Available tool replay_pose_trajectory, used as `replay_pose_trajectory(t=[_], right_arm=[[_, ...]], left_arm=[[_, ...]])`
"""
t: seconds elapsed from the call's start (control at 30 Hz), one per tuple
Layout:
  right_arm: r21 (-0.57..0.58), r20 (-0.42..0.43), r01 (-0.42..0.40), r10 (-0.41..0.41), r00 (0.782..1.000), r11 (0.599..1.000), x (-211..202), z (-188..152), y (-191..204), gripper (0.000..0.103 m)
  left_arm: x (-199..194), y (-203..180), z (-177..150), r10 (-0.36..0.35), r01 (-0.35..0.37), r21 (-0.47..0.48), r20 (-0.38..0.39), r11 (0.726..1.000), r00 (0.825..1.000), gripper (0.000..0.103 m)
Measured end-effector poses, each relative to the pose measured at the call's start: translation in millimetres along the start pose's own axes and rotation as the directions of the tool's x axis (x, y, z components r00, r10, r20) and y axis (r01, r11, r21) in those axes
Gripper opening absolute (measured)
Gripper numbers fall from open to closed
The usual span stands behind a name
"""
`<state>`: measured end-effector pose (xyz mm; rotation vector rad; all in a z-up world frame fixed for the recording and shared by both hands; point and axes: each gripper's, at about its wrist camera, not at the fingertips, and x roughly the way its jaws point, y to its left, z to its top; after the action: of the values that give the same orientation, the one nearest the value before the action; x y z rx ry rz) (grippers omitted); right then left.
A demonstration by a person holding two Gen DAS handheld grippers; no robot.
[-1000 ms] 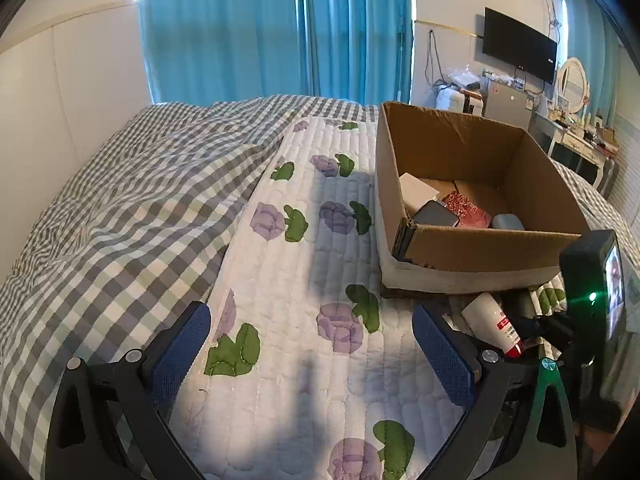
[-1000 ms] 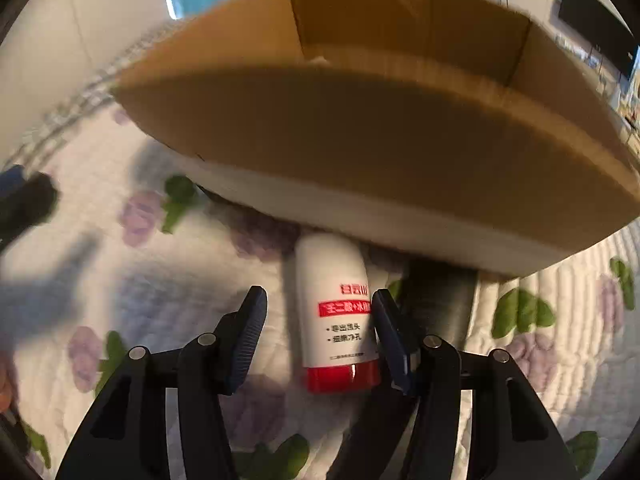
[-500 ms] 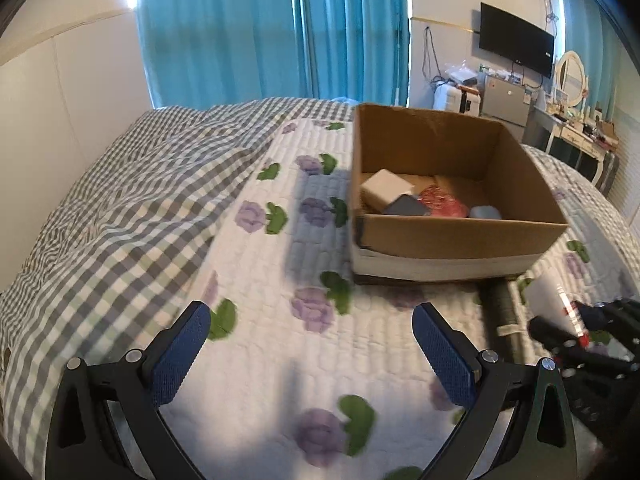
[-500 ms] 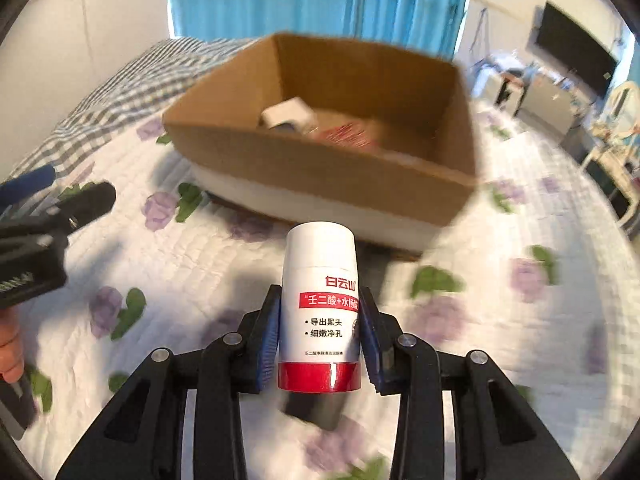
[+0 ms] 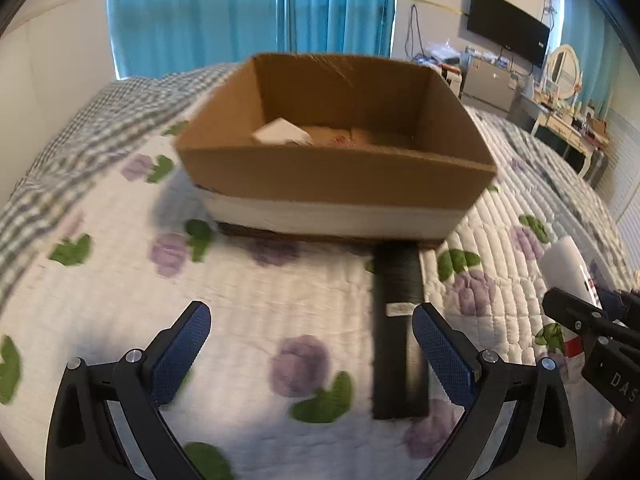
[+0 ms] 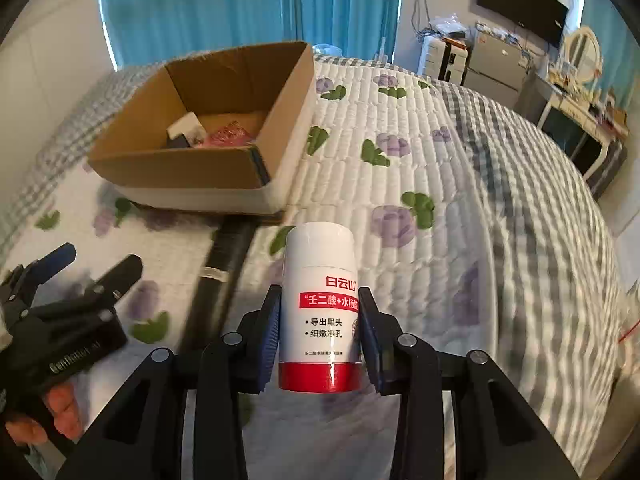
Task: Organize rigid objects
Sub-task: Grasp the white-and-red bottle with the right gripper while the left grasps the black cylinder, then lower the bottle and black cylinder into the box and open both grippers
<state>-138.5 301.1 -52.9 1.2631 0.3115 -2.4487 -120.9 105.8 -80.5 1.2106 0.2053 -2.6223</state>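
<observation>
My right gripper (image 6: 320,332) is shut on a white bottle with a red base (image 6: 320,308) and holds it above the quilt; the bottle also shows at the right edge of the left wrist view (image 5: 568,272). My left gripper (image 5: 310,340) is open and empty, low over the quilt, with a long black tube (image 5: 398,332) lying by its right finger. The tube also shows in the right wrist view (image 6: 222,280). An open cardboard box (image 5: 336,172) stands just beyond the tube and holds a white box (image 5: 280,134) and several other items. It also shows in the right wrist view (image 6: 180,172).
A floral quilt (image 5: 260,300) covers the bed over a grey checked blanket (image 6: 540,208). Blue curtains (image 5: 248,12) hang behind. A TV (image 5: 508,26), a dresser with a mirror (image 5: 560,68) and small appliances stand at the far right.
The right gripper has closed on the bottle, lifted it off the quilt and swung right, away from the box. The left gripper has moved right, closer to the box and the black tube.
</observation>
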Motion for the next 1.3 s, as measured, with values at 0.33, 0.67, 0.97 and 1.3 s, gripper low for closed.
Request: replay_pose_trajectory(t=[0.33, 0.67, 0.97, 1.3], right_arm=[[-0.029, -0.091, -0.077, 0.074, 0.993, 0.997, 41.6, 4.4, -11.0, 0.036], [0.037, -0.105, -0.087, 0.091, 0.990, 0.996, 44.0, 2.5, -23.9, 0.035], [0.031, -0.074, -0.048, 0.050, 0.996, 0.998, 28.4, -2.1, -19.1, 0.036], [-0.014, 0.063, -0.044, 0.044, 0.997, 0.999, -26.1, -5.8, 20.8, 0.036]], left_arm=[[44.7, -50.7, -18.0, 0.003, 0.007, 0.096, -0.096, 0.995, 0.995, 0.080], [56.5, -66.9, -15.9, -0.069, 0.085, 0.126, -0.128, 0.988, 0.989, 0.046], [13.1, -47.9, -22.7, -0.150, 0.183, 0.178, -0.184, 0.967, 0.971, 0.042], [-51.3, 3.7, 1.3, -0.181, 0.194, 0.192, -0.083, 0.962, 0.980, 0.042]])
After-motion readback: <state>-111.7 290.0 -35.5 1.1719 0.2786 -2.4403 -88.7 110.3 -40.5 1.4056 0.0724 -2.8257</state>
